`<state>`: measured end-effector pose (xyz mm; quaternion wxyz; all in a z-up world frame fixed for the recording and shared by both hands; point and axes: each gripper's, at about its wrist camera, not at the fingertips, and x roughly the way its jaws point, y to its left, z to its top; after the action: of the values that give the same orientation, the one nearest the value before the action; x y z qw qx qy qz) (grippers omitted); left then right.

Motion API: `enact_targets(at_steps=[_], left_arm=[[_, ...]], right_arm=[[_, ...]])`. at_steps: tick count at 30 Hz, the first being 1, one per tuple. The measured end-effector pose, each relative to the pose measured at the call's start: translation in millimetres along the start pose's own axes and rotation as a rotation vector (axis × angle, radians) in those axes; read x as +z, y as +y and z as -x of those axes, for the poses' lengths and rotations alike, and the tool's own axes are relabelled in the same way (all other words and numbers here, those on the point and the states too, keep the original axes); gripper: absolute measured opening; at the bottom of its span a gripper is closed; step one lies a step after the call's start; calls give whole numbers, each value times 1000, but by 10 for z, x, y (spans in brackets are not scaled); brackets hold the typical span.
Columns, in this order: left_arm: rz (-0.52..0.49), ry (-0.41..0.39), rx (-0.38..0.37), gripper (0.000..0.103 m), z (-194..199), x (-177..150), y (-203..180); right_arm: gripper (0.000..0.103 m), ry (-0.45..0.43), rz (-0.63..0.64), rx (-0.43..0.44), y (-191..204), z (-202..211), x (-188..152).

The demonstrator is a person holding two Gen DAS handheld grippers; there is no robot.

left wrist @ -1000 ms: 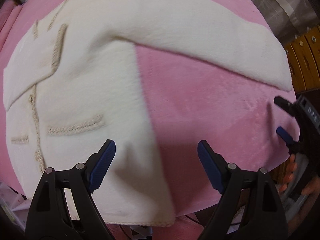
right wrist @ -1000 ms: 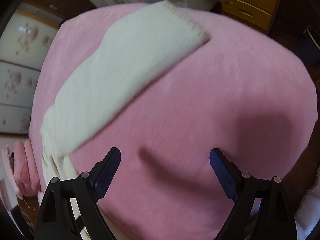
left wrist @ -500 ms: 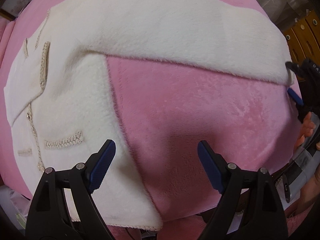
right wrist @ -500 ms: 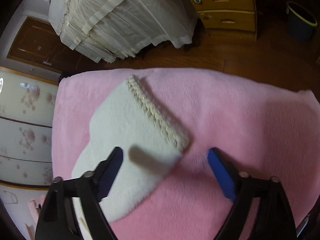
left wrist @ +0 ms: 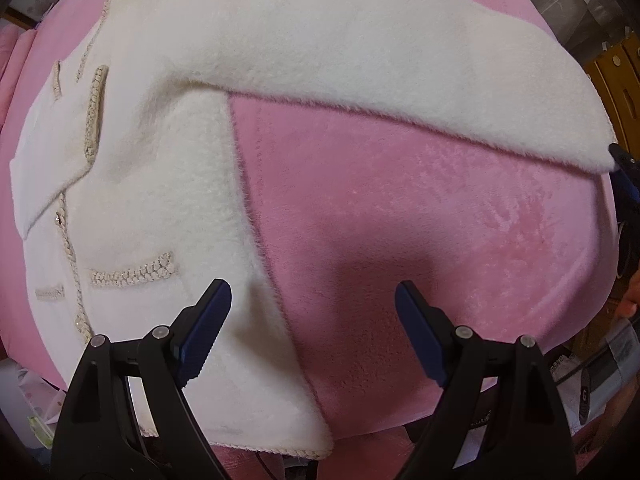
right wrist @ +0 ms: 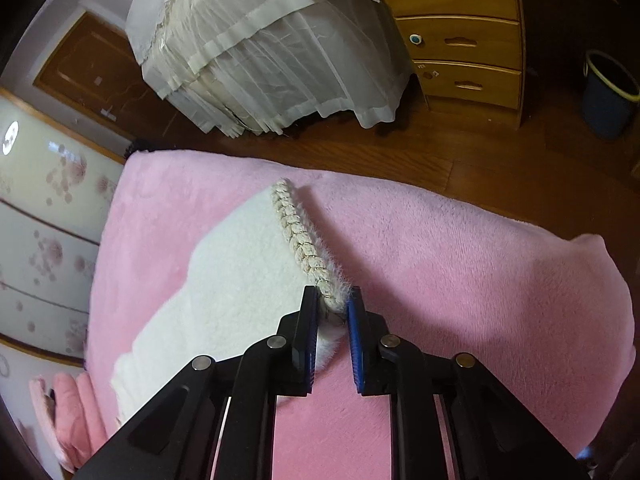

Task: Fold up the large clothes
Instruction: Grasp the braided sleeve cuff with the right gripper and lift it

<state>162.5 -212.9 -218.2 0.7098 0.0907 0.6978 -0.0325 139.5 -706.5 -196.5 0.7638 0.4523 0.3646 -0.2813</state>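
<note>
At the far left of the left wrist view, the cream jacket (left wrist: pixel 132 184) lies flat on the pink blanket (left wrist: pixel 420 240), front up, its braided placket and pocket trims showing. The left gripper (left wrist: pixel 312 332) hovers over the jacket's lower hem edge with its blue pads wide apart, one pad over the fleece and the other over bare blanket, holding nothing. Moving right, the sleeve (left wrist: pixel 380 80) stretches out across the blanket toward the far edge, where a dark tip of the right gripper shows at its end.

In the right wrist view, the right gripper (right wrist: pixel 333 312) is clamped on the sleeve cuff (right wrist: pixel 304 248) at the near end of its braided trim, the pads pressed close on the fuzzy edge.

The step in hand appears to be the first sleeve fold. The next move calls for lifting the cuff and carrying it leftward across the jacket body, keeping the sleeve flat, while the left gripper could pin the shoulder or hem.

No brand or label can be read; a round mark at the left edge of the right view is too small to make out.
</note>
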Motion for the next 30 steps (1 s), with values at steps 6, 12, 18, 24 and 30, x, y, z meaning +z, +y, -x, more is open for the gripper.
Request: enact_targets(at_steps=[6,12,18,24,30], left_arm=[[49,-45,4,82,42,6,298],[69,-58,-43,82,102,-93,759],[132,-122,-83,82,300,-312,1531],[147,-111,-98,82,240,-472,2568],[183,-135,-88,82,295,-665,3445]], right_arm=[[13,-61,43,71,333,493,-68],[13,-133,70,186,953,991,-249],[13,-176,157,327,1883,1507,-731],[13,-203,268,394,2965,1846,-1583],[13,-162,357,424,4008,1779,-2664]])
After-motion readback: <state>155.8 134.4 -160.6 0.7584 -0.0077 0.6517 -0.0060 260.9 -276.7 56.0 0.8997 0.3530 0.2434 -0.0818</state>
